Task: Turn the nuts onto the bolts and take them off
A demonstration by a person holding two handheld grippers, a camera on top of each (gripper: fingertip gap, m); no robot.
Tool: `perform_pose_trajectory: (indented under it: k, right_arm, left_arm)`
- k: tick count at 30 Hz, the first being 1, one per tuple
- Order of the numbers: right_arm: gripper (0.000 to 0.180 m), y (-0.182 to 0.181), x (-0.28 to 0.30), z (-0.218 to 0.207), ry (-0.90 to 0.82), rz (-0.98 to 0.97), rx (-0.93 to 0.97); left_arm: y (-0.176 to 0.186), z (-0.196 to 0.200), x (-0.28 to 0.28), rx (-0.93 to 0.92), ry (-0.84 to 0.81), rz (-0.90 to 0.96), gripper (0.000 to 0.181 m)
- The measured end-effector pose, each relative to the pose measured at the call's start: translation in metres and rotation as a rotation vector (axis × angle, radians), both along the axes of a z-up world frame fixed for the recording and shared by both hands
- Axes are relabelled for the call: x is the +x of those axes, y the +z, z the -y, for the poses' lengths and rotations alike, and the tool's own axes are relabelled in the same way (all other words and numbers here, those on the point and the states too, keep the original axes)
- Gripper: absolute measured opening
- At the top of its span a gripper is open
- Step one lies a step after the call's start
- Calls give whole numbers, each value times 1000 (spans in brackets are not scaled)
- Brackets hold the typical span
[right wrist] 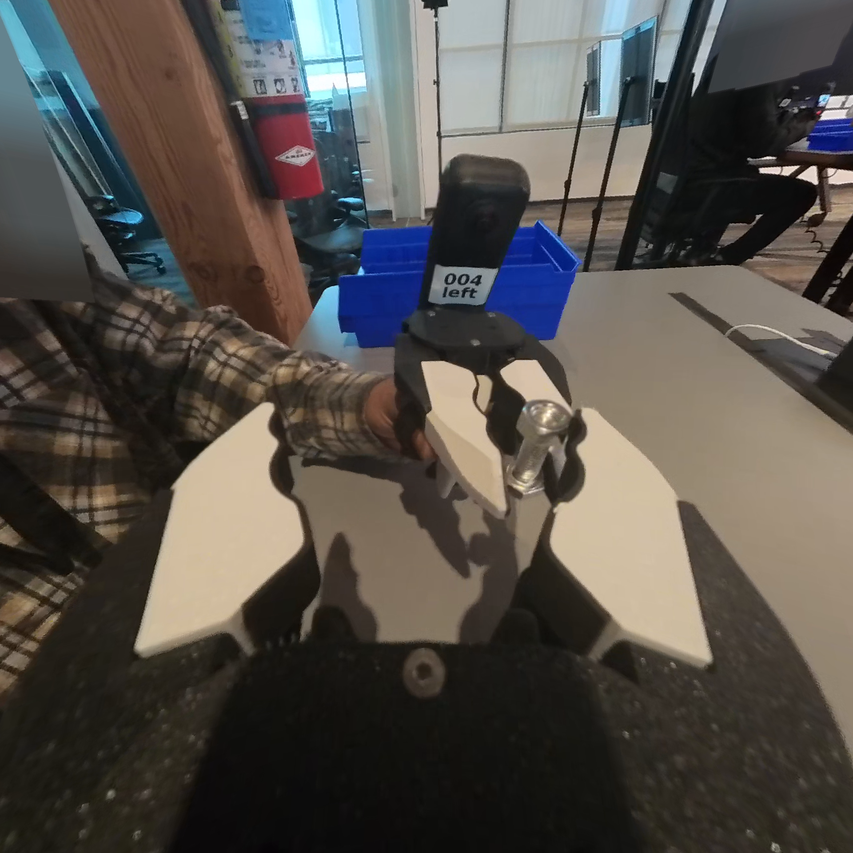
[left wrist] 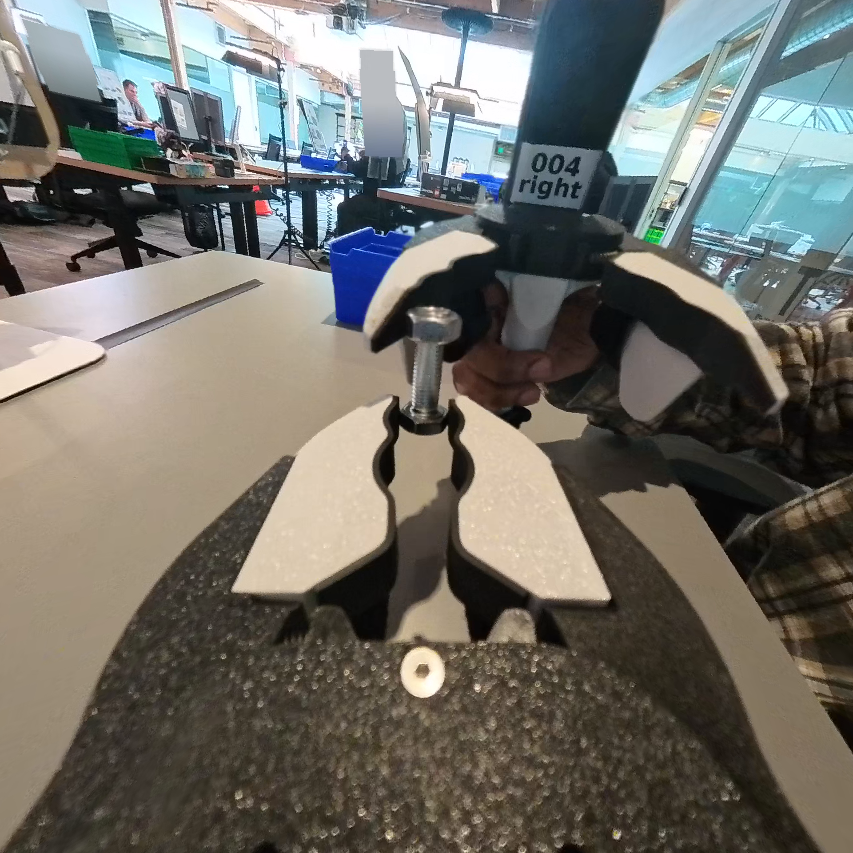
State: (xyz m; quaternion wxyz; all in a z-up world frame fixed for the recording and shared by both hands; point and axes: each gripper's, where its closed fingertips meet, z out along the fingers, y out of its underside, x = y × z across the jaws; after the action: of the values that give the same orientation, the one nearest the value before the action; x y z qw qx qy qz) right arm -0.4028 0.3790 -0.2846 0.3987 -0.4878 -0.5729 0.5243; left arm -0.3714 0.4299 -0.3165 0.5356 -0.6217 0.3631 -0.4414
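A silver bolt point(left wrist: 427, 369) stands upright, hex head on top, with its thread in a nut point(left wrist: 422, 420). My left gripper point(left wrist: 422, 408) is shut on the nut at its fingertips and holds the pair just above the grey table point(left wrist: 184, 438). My right gripper point(right wrist: 427, 420) is open wide and faces the left one. In the right wrist view the bolt point(right wrist: 537, 445) stands just inside the tip of its right finger point(right wrist: 614, 507), apart from the other finger. In the left wrist view one finger point(left wrist: 429, 277) of the right gripper sits beside the bolt head.
A blue bin point(left wrist: 364, 272) stands at the table's far edge and also shows in the right wrist view point(right wrist: 535, 286). A white pad point(left wrist: 41, 364) lies at the left. A white cable point(right wrist: 780, 334) and a dark slot point(right wrist: 720, 318) cross the table. Plaid sleeves point(right wrist: 184, 378) reach in.
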Motion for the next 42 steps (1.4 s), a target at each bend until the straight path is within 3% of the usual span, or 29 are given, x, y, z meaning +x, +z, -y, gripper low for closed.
perform_pose_trajectory:
  k: [42]
  right_arm:
    - [119,9,-2,-2,-61,-74,-29]
  left_arm:
    - [-1,3,4,-5,-10,-3,19]
